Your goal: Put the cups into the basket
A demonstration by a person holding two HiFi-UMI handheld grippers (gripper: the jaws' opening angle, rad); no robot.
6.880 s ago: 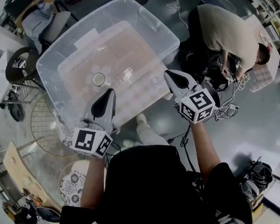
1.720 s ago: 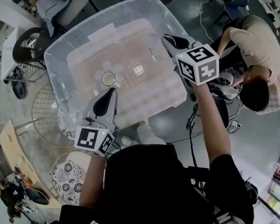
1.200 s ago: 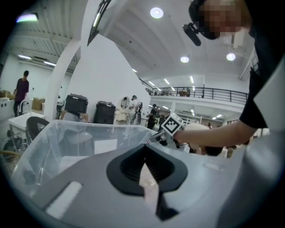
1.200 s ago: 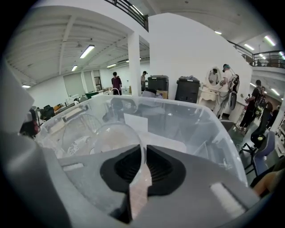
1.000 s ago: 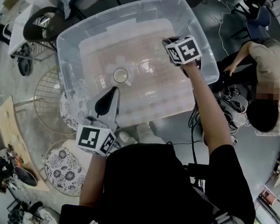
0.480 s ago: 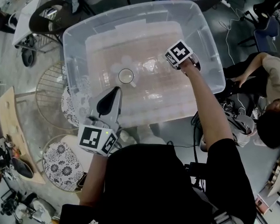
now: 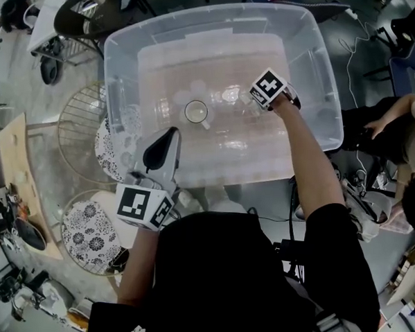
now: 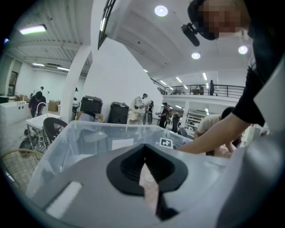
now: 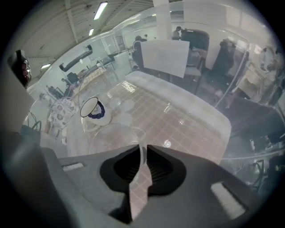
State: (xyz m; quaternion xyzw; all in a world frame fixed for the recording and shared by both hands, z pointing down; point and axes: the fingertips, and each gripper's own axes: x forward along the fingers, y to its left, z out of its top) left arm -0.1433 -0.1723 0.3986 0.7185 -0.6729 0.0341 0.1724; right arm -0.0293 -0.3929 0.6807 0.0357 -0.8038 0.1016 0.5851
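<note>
On grey floor [image 7: 262,191] | clr bin [image 7: 320,70] (pink grid base) | wire racks [image 7: 78,127] L

Tongs [image 9: 143,148] on rim of clear cup [image 9: 113,139]

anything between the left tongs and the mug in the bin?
Nothing. Head view shows only a short bare stretch of the bin floor between the left tongs and the mug.

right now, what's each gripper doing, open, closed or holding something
Left tongs: closed, nothing between them.
Right tongs: closed on the rim of a clear cup.
</note>
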